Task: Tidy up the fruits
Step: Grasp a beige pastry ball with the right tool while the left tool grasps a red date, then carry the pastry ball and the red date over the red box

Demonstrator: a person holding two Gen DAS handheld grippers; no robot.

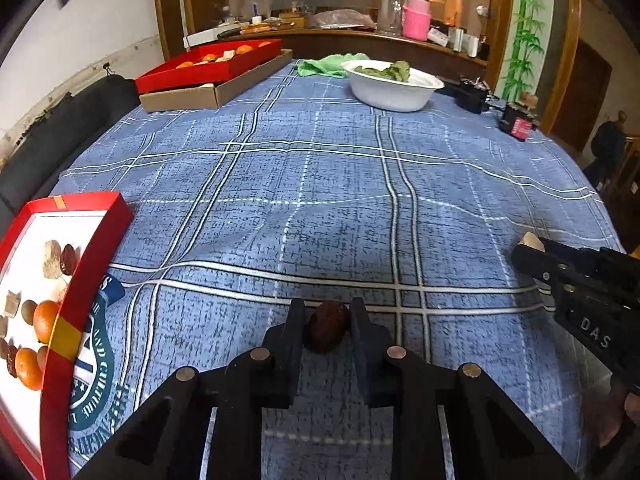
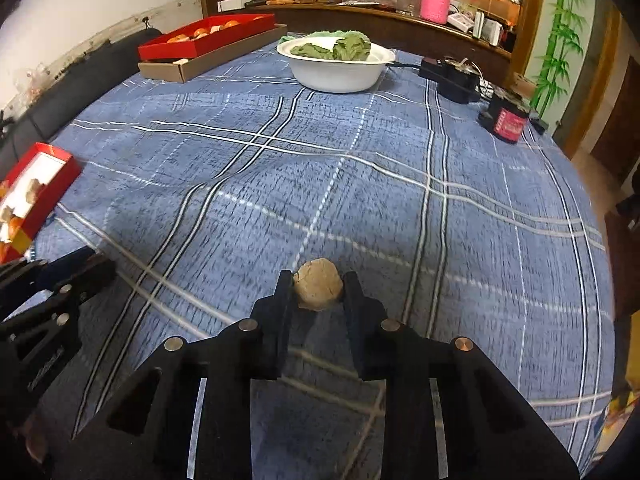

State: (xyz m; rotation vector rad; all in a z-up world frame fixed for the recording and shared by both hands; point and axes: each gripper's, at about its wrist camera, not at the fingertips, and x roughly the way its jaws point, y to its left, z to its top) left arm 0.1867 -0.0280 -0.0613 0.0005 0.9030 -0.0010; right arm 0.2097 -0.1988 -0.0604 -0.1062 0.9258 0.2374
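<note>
left gripper (image 1: 325,320): fingers clamped on dark date (image 1: 327,331), light, wrinkled; hold its sides.
right gripper (image 2: 318,291): fingers clamped on tan walnut (image 2: 319,289), hard, light.

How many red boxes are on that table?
2. One red box sits at the near left edge, holding fruit; the other red box is at the far left, stacked on a cardboard tray.

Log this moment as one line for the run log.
left gripper: shut on dark date | right gripper: shut on tan walnut | red tray: left
</note>
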